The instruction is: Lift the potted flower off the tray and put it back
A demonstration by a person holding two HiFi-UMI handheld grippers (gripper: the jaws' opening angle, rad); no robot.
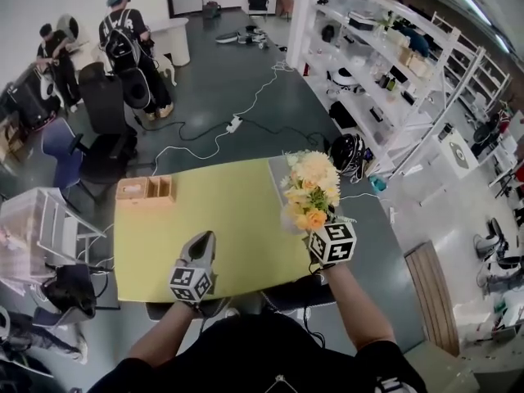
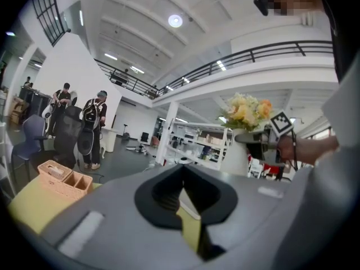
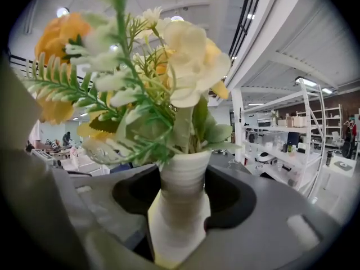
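1. R tongs (image 1: 318,224): pinching the potted flower (image 1: 311,188). In the right gripper view the tongs (image 3: 181,176) clamp both sides of the white ribbed pot (image 3: 180,207), which stands upright. Yellow and cream blooms with green fern fill the upper frame.
2. Potted flower, location: over the 3 o'clock edge of the yellow worktop (image 1: 213,228), held by the R tongs. In the head view it sits at approx. 5 o'clock of the grey tray (image 1: 276,169), and the blooms overlap the tray's right part.
3. In the left gripper view the potted flower (image 2: 247,110) shows at 2 o'clock, with the R tongs level at the pot, against white shelving (image 2: 197,142).
4. L tongs (image 1: 203,241): pressed together at the tips (image 2: 180,170), nothing between them. Position: near the 6 o'clock edge of the worktop, well apart from the pot.
5. Wooden organiser (image 1: 146,189): at the 10 o'clock corner of the worktop, open compartments facing up.
6. Background: two persons (image 1: 123,39) at 11 o'clock, on the floor beyond the worktop. Cables on the floor at 12 o'clock.
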